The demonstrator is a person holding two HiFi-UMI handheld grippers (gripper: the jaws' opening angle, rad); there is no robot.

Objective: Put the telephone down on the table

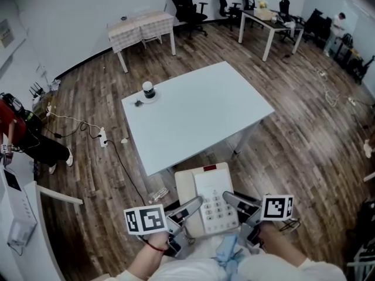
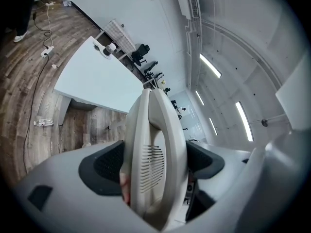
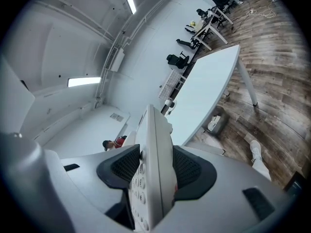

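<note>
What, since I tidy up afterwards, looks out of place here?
A bottle lies on its side on the floor beside the table's near corner, and a power strip with its cable sprawls to its left. The telephone, held by the left gripper and right gripper, looks fine.

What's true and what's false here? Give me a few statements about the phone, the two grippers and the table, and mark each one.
1. The telephone lies flat on the table. False: both grippers hold it in the air, short of the table's near edge.
2. The left gripper is clamped on the telephone. True.
3. The right gripper is open and empty. False: its jaws are shut on the telephone's keypad side.
4. A small container stands near the table's far left corner. True.
</note>
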